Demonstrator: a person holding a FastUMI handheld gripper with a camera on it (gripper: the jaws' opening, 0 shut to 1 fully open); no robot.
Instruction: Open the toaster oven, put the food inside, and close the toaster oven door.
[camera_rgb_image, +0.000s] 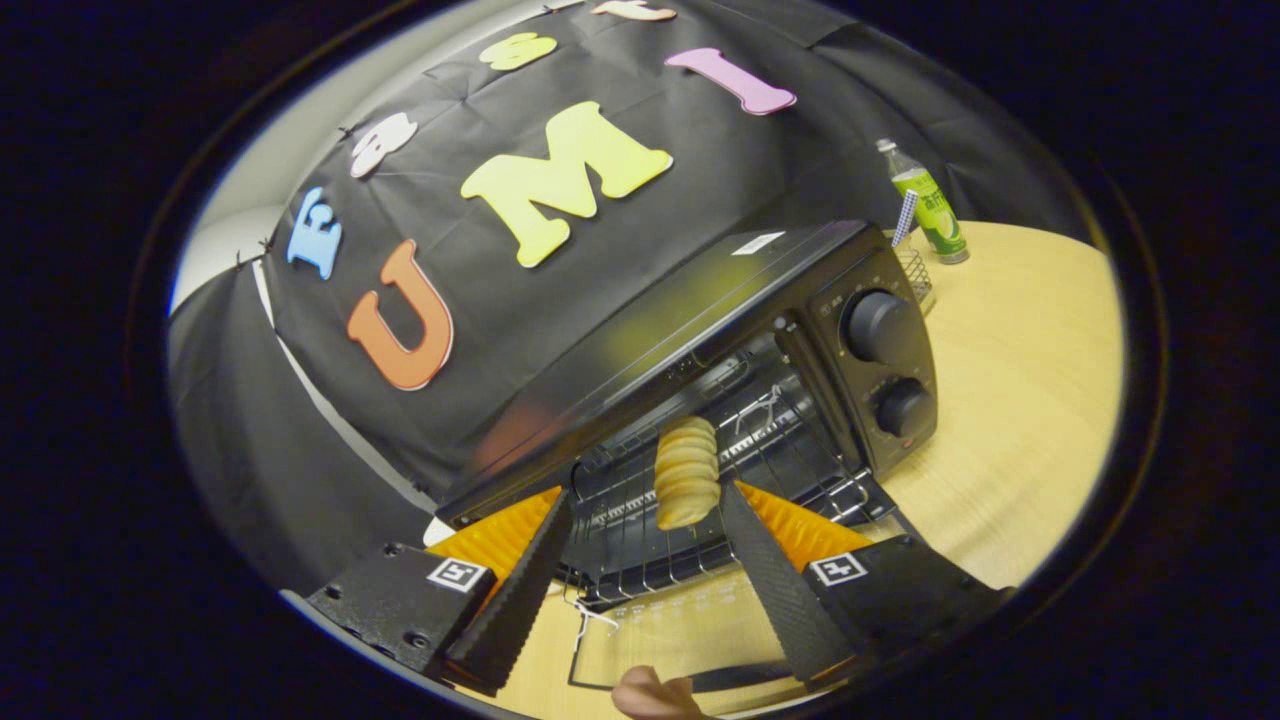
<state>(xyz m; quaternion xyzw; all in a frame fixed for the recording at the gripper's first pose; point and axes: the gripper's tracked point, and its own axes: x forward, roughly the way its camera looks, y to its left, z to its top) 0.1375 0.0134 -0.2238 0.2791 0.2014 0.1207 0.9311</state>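
Gripper view: toaster oven (700, 330) sits on the wooden bench (1020, 400), door (650, 620) already folded down flat toward the camera, wire rack (640, 510) exposed inside. The tool (645, 505) has its fingers spread wide — nothing pressed between them. The food (686, 472), a pale ridged bread-like piece, lies in the gap ahead, closer to the right finger; whether it touches that finger cannot be told, and it looks to rest on the rack at the oven mouth. A fingertip (655, 695) of the person shows below the lowered door. Beyond the oven stand a green bottle (930, 205) and a small wire basket (915, 275).

Step judged: opening done, food just placed or being let go — closing remains. Next move calls for backing the fingers clear of the food without dragging it, then getting under the door's front edge and swinging it up shut.
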